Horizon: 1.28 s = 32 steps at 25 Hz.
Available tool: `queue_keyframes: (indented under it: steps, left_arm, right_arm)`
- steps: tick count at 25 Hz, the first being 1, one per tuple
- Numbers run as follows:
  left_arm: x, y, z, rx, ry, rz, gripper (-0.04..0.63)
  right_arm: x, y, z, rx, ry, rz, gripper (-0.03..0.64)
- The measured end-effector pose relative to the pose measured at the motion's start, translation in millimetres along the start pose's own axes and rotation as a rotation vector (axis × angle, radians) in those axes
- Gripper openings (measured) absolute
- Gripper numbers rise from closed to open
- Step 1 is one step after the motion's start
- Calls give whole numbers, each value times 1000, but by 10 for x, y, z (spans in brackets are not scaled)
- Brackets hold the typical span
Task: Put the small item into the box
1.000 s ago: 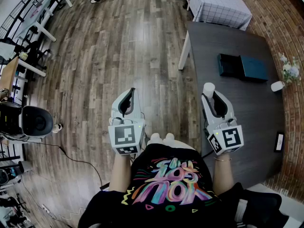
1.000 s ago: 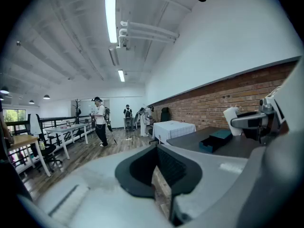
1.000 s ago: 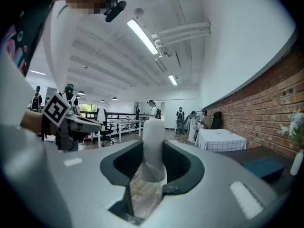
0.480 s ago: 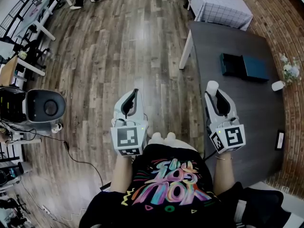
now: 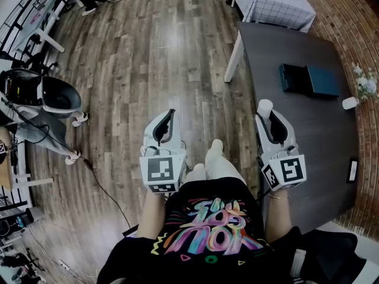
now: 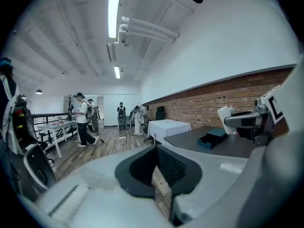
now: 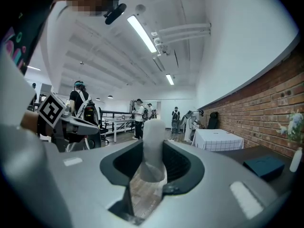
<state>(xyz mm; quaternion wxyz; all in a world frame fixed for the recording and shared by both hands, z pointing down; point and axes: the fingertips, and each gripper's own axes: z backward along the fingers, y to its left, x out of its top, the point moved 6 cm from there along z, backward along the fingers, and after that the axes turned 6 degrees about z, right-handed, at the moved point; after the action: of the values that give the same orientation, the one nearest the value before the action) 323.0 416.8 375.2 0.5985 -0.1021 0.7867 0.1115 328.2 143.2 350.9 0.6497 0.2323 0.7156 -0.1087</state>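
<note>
— While the right gripper (image 5: pixel 267 117) is half closed on the small item (image 5: pixel 264 107), where is the box (image 5: pixel 309 80)?
— Open on the bench (image 5: pixel 308 149), well apart from it. The left gripper (image 5: pixel 169 116) has its jaws slightly apart, with nothing between them.
— What is the risk?
— I think only 1 end is pinched. A fast reach could tilt the small item, or it could hit the box wall and fall outside.
</note>
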Motion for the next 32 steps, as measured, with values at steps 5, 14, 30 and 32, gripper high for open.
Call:
queue_keyframes:
  steps: [5, 14, 30, 32]
  left_arm:
    - [7, 102, -345, 0, 9, 0, 2]
    - [306, 268, -1515, -16, 11, -20, 2]
    - [1075, 164, -3246, -85, -18, -92, 2]
    - [1136, 100, -3369, -103, -15, -103, 2]
  right_arm:
    - [-101, -185, -302, -6, 17, -7, 130]
    - [-221, -873, -1198, -19, 30, -28, 130]
    - [-132, -2161, -2176, -117, -14, -97, 130]
    - [-135, -2262, -2196, -134, -12, -107, 130]
